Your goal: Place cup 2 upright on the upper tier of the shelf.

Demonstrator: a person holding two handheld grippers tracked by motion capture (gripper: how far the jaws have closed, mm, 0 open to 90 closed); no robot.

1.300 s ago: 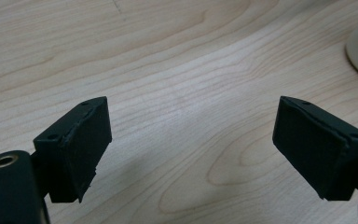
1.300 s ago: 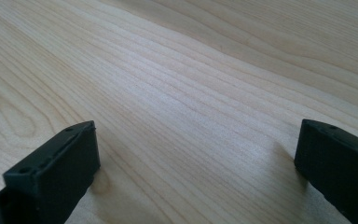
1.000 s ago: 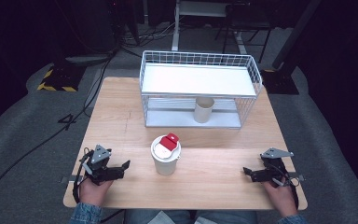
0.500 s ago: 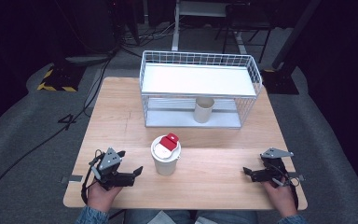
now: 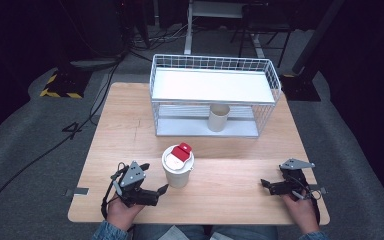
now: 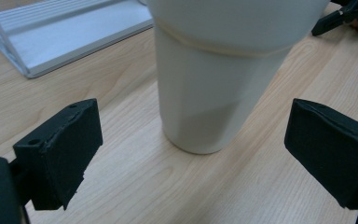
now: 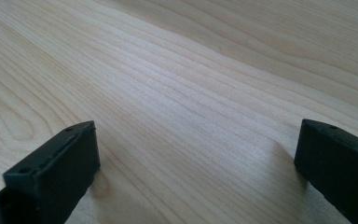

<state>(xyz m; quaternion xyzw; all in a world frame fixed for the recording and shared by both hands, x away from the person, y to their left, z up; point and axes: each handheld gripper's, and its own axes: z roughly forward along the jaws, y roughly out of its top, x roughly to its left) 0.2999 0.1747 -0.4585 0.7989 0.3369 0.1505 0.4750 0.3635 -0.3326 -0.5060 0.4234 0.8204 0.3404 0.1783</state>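
A white paper cup (image 5: 178, 169) with a lid and a red piece on top stands on the wooden table (image 5: 230, 185) near the front middle. My left gripper (image 5: 155, 178) lies just left of it, open, jaws pointing at the cup. In the left gripper view the cup (image 6: 214, 88) stands close ahead, between the lines of the two jaws but untouched. My right gripper (image 5: 267, 186) rests open at the front right, far from the cup. Its own view has bare wood (image 7: 191, 93) between the wide jaws.
A white wire rack (image 5: 215, 87) with a solid top shelf stands at the back middle. A second plain cup (image 5: 218, 117) stands on its lower shelf (image 6: 74, 32). The right gripper's tips (image 6: 349, 14) appear far off in the left gripper view.
My left gripper has moved right along the front of the table, up to the lidded cup. The right gripper and both cups have stayed put.
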